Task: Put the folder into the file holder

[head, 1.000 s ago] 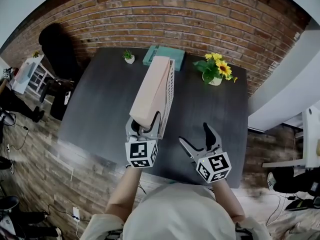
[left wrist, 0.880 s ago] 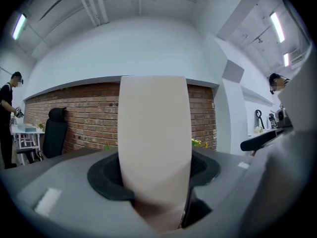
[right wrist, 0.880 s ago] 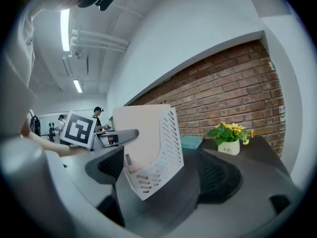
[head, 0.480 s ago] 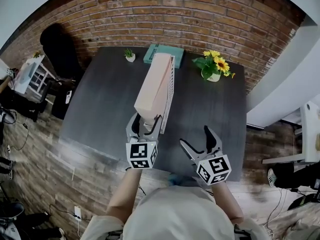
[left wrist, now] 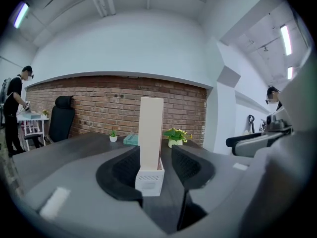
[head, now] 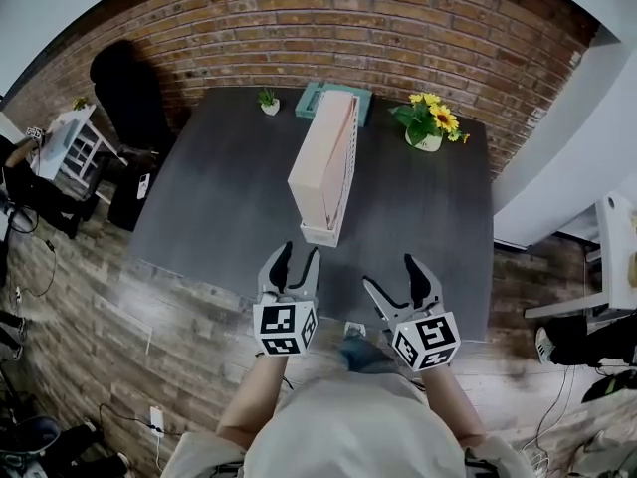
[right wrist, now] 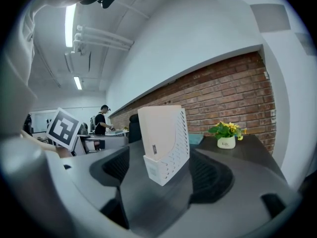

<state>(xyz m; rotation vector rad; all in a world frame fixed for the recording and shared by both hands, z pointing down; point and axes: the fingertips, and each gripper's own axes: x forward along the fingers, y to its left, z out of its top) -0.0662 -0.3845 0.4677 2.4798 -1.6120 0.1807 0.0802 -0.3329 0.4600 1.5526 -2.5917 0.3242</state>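
Now, head view: the pink folder (head: pixel 320 162) stands upright in the white file holder (head: pixel 320 233) mid-table (head: pixel 209 207). My left gripper (head: pixel 296 258), at the folder a second ago, has backed toward 6 o'clock, beside the right gripper (head: pixel 390 274). Left gripper view: jaws apart, closing, empty. Right gripper view: jaws wide, closing on nothing; holder at 12 o'clock.

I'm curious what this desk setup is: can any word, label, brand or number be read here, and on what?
Nothing reads clearly.
White flower pot: dark print, too blurred to read.
Pale pink folder: small dark label, too small to read.
Black-and-white marker cubes: square patterns only, no words.
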